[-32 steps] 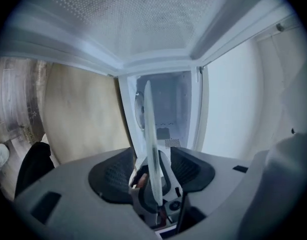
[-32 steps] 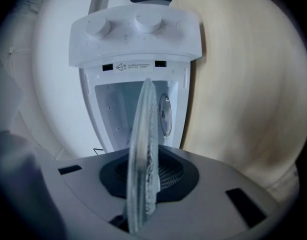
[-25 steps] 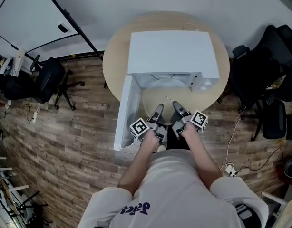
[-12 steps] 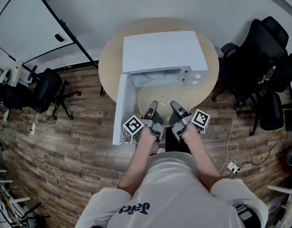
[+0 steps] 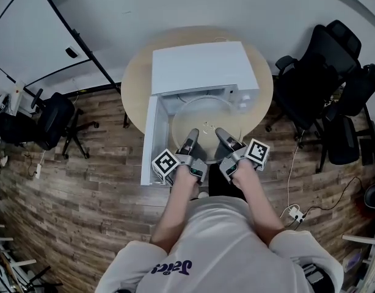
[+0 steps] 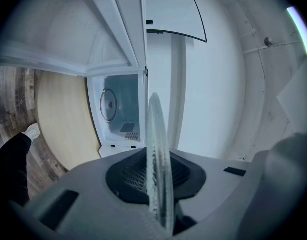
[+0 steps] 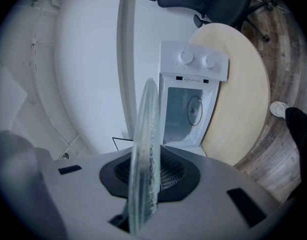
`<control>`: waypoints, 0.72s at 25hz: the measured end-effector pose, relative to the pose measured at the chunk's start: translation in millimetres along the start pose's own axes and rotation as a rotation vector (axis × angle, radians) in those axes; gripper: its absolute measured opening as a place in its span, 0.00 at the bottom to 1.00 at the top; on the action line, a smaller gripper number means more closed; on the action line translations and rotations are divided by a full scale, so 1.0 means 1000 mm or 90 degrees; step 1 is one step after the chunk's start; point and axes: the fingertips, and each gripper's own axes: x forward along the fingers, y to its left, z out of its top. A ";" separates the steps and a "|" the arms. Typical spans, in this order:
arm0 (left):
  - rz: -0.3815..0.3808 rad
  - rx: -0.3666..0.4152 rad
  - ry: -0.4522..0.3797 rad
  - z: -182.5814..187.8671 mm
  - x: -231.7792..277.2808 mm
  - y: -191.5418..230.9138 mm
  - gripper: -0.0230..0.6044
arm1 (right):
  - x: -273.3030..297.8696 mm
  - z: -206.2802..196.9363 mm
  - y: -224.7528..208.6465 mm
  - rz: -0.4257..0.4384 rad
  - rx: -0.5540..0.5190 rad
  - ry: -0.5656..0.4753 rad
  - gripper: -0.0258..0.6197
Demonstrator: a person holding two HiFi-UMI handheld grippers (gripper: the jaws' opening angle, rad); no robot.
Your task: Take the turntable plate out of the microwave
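The turntable plate (image 5: 204,112) is held level just outside the open microwave (image 5: 200,66). Its near rim is clamped by the fingers of the right gripper (image 5: 219,133) and the left gripper (image 5: 192,134), whose fingers have just been closing onto it.

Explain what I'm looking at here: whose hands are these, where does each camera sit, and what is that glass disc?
No robot: a person carries two hand-held two-jaw grippers. The head view looks down from a camera on the person's head; the other two cameras ride on the grippers, looking along their jaws. The white box is a microwave, door open, on a round wooden table. The disc is its glass turntable plate, held in front of the opening. The left gripper, whose jaws have just been closing, and the right gripper each clamp its near rim.
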 end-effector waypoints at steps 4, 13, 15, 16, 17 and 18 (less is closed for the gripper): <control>-0.006 -0.001 -0.012 0.003 -0.004 0.003 0.14 | 0.002 -0.003 -0.001 0.001 -0.007 0.011 0.13; 0.002 -0.020 -0.024 0.010 -0.004 0.012 0.14 | 0.011 -0.005 -0.009 -0.014 -0.003 0.022 0.13; 0.004 -0.023 -0.022 0.010 -0.001 0.015 0.14 | 0.011 -0.003 -0.013 -0.017 -0.001 0.021 0.13; 0.005 -0.023 -0.021 0.009 0.000 0.016 0.14 | 0.011 -0.002 -0.015 -0.019 0.000 0.021 0.13; 0.007 -0.023 -0.021 0.009 0.000 0.018 0.14 | 0.011 -0.001 -0.016 -0.021 0.001 0.020 0.13; 0.009 -0.023 -0.020 0.009 0.001 0.020 0.14 | 0.011 0.000 -0.018 -0.022 0.002 0.019 0.13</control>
